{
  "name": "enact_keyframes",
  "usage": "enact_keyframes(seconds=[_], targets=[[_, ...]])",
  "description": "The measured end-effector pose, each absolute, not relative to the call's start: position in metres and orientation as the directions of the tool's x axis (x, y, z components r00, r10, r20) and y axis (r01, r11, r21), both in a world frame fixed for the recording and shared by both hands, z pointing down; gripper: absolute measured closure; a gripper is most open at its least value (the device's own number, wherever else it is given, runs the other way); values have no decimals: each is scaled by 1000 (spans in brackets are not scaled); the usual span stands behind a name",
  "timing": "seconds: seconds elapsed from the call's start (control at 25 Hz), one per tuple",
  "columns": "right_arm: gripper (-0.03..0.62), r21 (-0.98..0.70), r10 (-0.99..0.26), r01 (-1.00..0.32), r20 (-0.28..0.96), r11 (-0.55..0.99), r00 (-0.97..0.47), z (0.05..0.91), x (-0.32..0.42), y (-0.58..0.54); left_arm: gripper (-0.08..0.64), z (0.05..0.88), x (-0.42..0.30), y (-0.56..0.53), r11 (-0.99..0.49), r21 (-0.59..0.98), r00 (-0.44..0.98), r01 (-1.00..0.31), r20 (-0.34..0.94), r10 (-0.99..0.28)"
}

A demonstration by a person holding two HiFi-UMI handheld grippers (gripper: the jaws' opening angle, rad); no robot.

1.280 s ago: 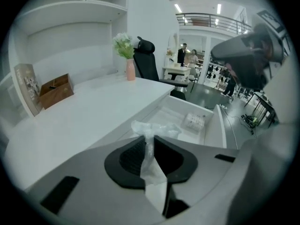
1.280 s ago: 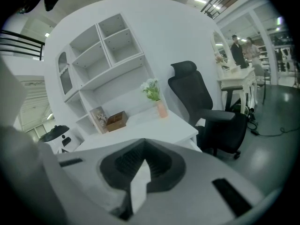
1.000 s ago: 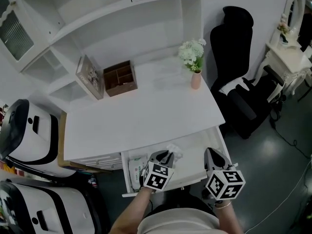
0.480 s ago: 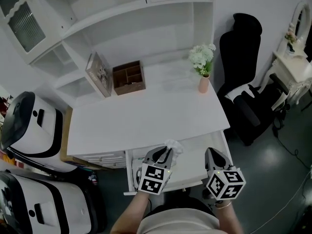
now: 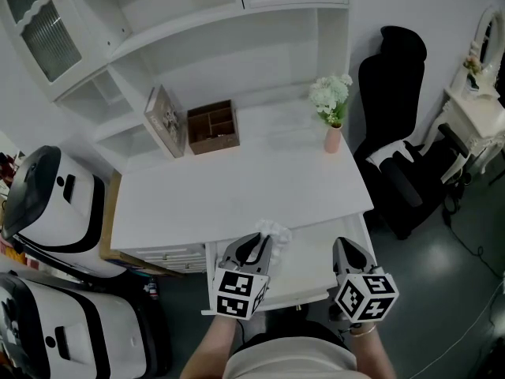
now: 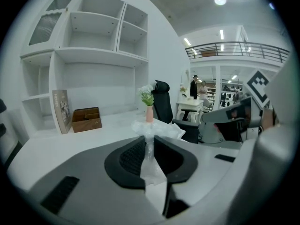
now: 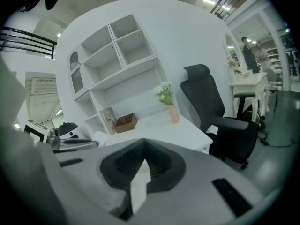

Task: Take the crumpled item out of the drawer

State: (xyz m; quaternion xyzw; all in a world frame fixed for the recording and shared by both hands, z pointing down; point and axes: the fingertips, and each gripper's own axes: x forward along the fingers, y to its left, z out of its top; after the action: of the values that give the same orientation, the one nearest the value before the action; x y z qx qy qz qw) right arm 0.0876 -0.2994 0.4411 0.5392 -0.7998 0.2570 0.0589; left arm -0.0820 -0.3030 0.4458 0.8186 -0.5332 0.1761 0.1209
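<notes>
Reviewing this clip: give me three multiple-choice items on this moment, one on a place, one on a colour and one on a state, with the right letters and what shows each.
1. Where does the wooden box stand?
A. in the open drawer
B. on the desk, beside the leaning picture frame
C. on the black chair

2. What colour is the vase?
A. blue
B. black
C. pink

3. What state is the left gripper in?
A. shut on the crumpled item
B. open and empty
C. shut on the vase

Answers:
1 B: the head view shows it on the desk top next to the frame.
2 C: it shows pale pink in the head view.
3 A: the left gripper view shows its pads pressed on the crumpled clear plastic.
</notes>
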Motion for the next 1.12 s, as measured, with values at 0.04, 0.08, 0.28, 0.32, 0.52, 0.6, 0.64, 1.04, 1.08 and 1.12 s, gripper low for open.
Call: enact_keyframes(seconds=[0.04, 0.08, 0.28, 0.32, 0.52, 0.6, 0.64, 1.04, 1.08, 1.12], targets=[[591, -346, -832, -893, 370, 289, -413, 441, 87, -299, 511, 444, -84, -302, -395, 13, 365, -918, 411, -835], [591, -345, -832, -892, 369, 291, -414, 440, 87, -299, 511, 442, -86, -302, -389, 16, 361, -921, 406, -839], [591, -332, -832, -893, 364, 304, -418, 436, 85, -299, 511, 432, -96, -298, -360, 28, 342, -933, 383, -858], [591, -330, -832, -893, 362, 307, -420, 436, 84, -299, 511, 430, -97, -298, -354, 29, 338, -935, 378, -862], [591, -313, -830, -889, 350, 333, -434, 431, 80, -300, 511, 424, -105, -296, -326, 40, 318, -944, 361, -877], [591, -305, -828, -888, 349, 343, -439, 429, 78, -299, 511, 422, -109, -295, -315, 45, 310, -948, 356, -882], [591, -300, -827, -889, 349, 347, -441, 429, 78, -299, 511, 421, -111, -294, -309, 48, 306, -950, 354, -884], [591, -269, -828, -892, 347, 363, -441, 427, 77, -300, 511, 420, -124, -291, -263, 84, 276, -961, 342, -898], [591, -268, -827, -892, 347, 364, -442, 427, 76, -300, 511, 420, -125, -291, -261, 88, 275, -961, 341, -899], [591, -267, -827, -892, 346, 366, -443, 427, 76, -300, 511, 420, -125, -290, -259, 91, 274, -962, 340, -899]])
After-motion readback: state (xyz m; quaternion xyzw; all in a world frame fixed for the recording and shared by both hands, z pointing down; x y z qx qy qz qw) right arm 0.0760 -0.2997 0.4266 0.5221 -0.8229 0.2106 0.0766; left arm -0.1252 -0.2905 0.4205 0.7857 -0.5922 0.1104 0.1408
